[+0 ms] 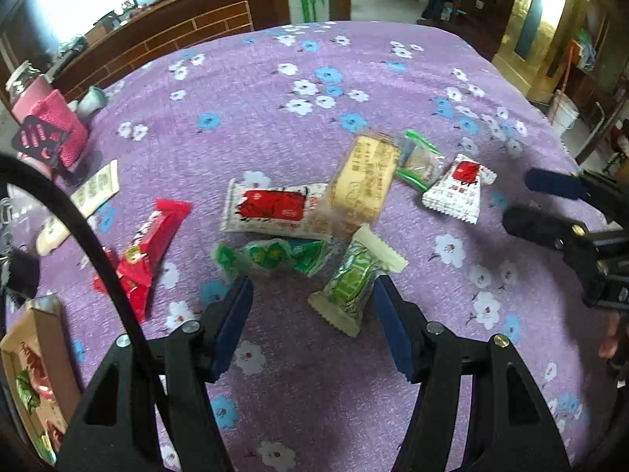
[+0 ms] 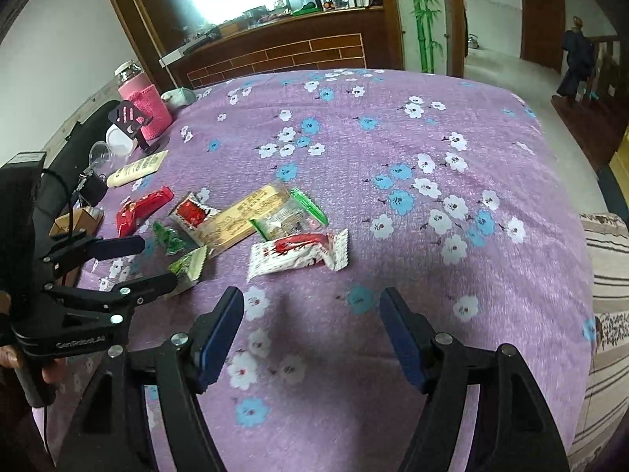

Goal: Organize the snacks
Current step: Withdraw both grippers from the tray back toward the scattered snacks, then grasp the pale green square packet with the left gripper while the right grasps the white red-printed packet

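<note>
Several snack packets lie in a loose heap on the purple flowered cloth [image 1: 314, 78]. Among them are a red packet [image 1: 145, 251], a white one with a red label [image 1: 271, 212] and a long beige one [image 1: 361, 181]. My left gripper [image 1: 310, 295] hangs open just short of the heap, and a green-and-white packet [image 1: 354, 279] lies near its right finger, untouched. My right gripper [image 2: 310, 299] is open over bare cloth, with a white-and-red packet [image 2: 298, 255] just beyond its fingertips. Each gripper shows in the other view: the right gripper [image 1: 519, 196] and the left gripper [image 2: 157, 261].
A cardboard box [image 1: 35, 373] holding some snacks sits at the near left. A pink bottle [image 2: 145, 106], a black stand [image 2: 133, 118] and a cream tube [image 2: 137, 167] crowd the far left. A striped cushion [image 2: 605, 314] borders the right edge.
</note>
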